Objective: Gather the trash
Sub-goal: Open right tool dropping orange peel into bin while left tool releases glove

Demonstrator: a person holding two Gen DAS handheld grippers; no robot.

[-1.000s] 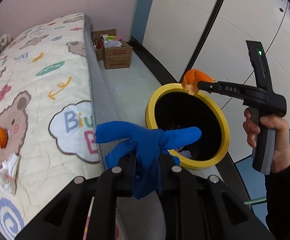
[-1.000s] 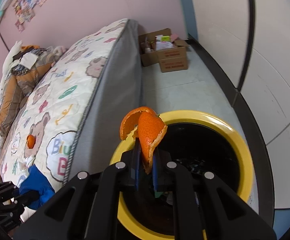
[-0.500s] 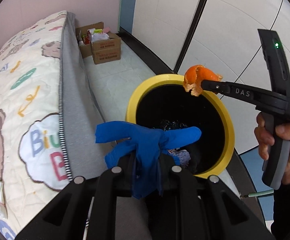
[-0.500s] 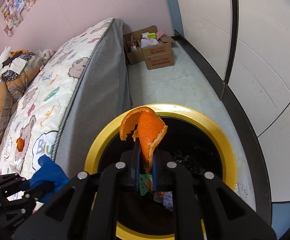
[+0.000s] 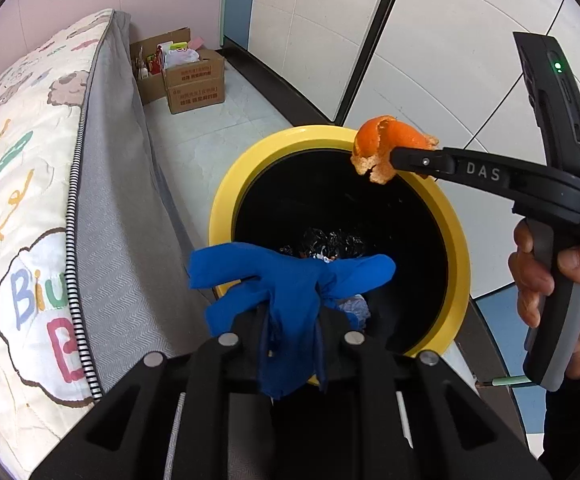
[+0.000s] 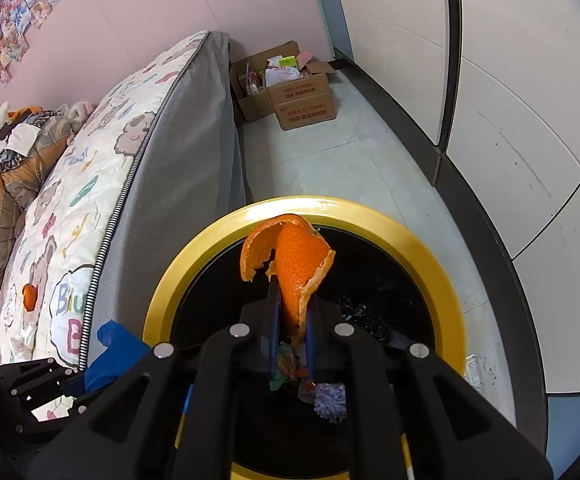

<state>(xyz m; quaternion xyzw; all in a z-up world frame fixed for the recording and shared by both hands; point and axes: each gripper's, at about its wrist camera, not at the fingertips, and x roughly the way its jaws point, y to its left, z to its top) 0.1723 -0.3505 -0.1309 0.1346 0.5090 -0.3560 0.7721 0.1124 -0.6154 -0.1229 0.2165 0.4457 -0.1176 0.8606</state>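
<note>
2 hand-held grippers are in view, each clamped on 1 item of trash. Nearest the left wrist camera, the left hand-held gripper is closed on a crumpled blue disposable glove; the glove's fingers splay left and right over the near rim of a round yellow-rimmed trash bin with a black interior. The right hand-held gripper is closed on a curled piece of orange peel, which stands up from between its pads above the bin opening. From the left wrist view the same peel hangs over the bin's far-right rim, and a person's hand grips the gripper's grey and black handle. Inside the bin lie crumpled dark wrapping, a pale purple scrap and some coloured packaging; finer detail cannot be told.

Just left of the bin stands a bed with a grey-sided mattress and a cream quilt printed with bears and letters. On the quilt, well apart from the bin, lies 1 further small orange piece, with white crumpled tissue near it. Beyond the bin, on the pale tiled floor at the foot of the bed, sit open brown cardboard boxes holding assorted items. White cupboard panels run along the right side.
</note>
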